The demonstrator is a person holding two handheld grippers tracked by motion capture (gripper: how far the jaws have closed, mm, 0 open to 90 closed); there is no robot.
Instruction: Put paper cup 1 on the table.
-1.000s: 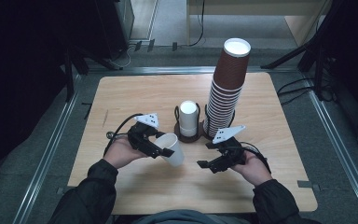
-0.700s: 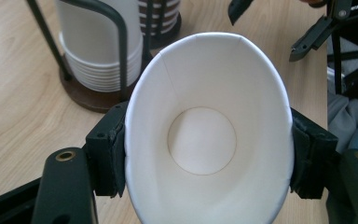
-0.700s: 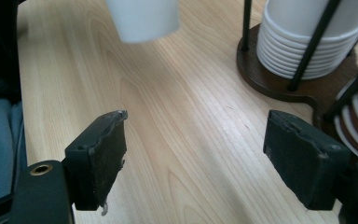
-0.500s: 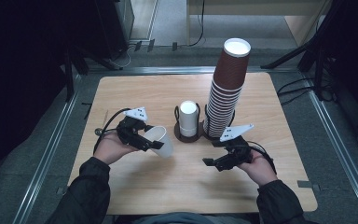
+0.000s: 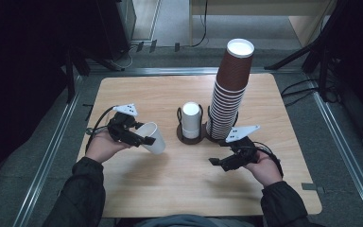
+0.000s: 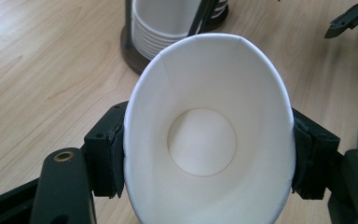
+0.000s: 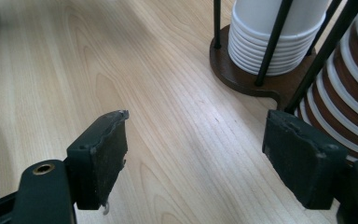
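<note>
Moved toward left edge of surface since earlier: left gripper, jaws clamped on white cup. Right gripper near brown cup stack, jaws wide apart, empty.

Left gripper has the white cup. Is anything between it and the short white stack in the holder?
Nothing visible blocks the way. The white cup, squeezed in the left gripper, hangs left of the short white stack, with only bare table between them. The holder's black rods ring that stack, so come in from above.
</note>
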